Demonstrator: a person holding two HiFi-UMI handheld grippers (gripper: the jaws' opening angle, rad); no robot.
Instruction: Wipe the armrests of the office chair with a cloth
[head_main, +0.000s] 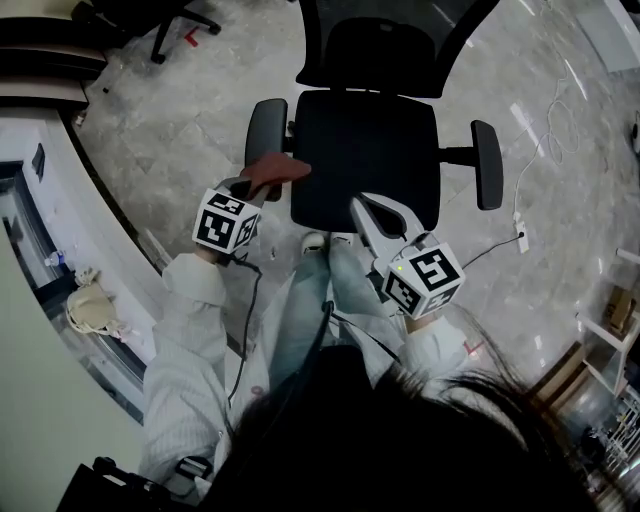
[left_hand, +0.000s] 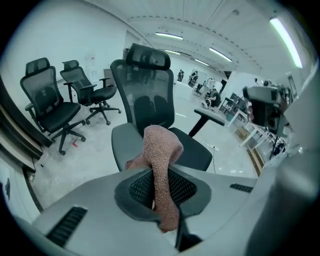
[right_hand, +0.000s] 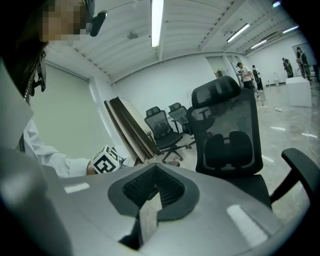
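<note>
The black office chair (head_main: 365, 150) stands right in front of me, its left armrest (head_main: 265, 130) and right armrest (head_main: 487, 165) both bare. My left gripper (head_main: 258, 186) is shut on a pinkish-brown cloth (head_main: 277, 171), held just in front of the left armrest's near end and over the seat's front left corner. In the left gripper view the cloth (left_hand: 161, 155) hangs folded out of the closed jaws, with the grey armrest (left_hand: 124, 145) just beyond it. Shut and empty, my right gripper (head_main: 367, 207) hovers over the seat's front edge; the right gripper view shows the chair back (right_hand: 230, 132).
Other office chairs (left_hand: 50, 105) stand on the marble floor to the far left. A white cable and power strip (head_main: 520, 235) lie on the floor right of the chair. A curved counter (head_main: 60, 190) runs along my left. Shelving (head_main: 610, 335) stands at the far right.
</note>
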